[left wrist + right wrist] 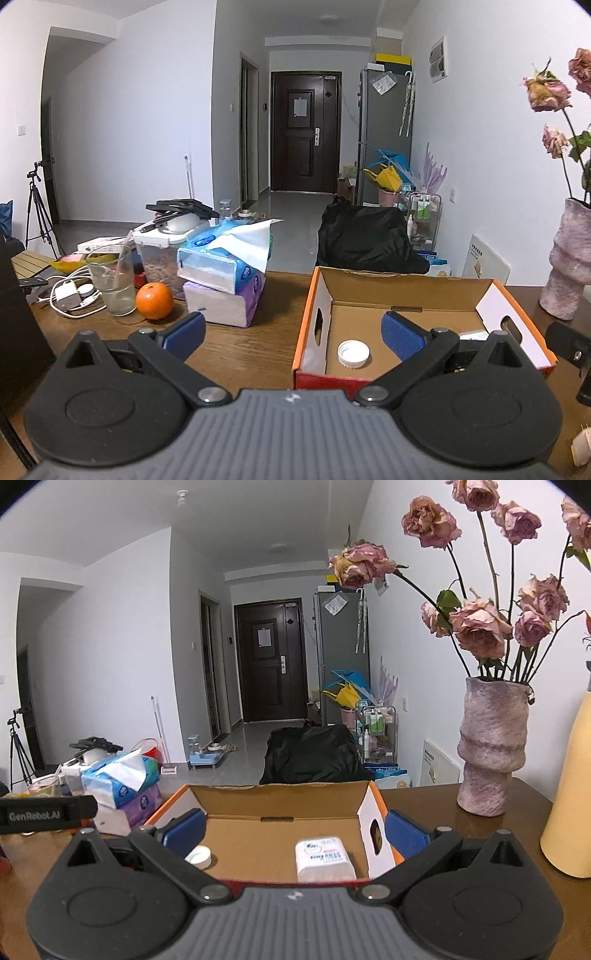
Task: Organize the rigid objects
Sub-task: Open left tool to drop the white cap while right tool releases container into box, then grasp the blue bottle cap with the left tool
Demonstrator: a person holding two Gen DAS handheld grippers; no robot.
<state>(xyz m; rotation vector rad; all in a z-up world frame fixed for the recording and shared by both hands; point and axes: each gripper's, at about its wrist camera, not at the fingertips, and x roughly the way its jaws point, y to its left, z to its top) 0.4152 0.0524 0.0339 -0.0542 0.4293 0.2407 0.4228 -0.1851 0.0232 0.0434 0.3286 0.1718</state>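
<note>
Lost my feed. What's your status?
Both claws open, empty: left, right. Cardboard box holds white cap, white packet. Nothing blocking.

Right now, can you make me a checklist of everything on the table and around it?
Surface: brown wooden table, dry as far as visible.
Job's things: open cardboard box holding a white cap and a white packet.
Clutter: orange, glass, stacked tissue packs, lidded container, pink vase of dried roses, yellow bottle.
Grippers: left gripper and right gripper both open and empty.
Cables: white charger cables beside the glass.
Surroundings: dark door, grey fridge, tripod, black bag.
</note>
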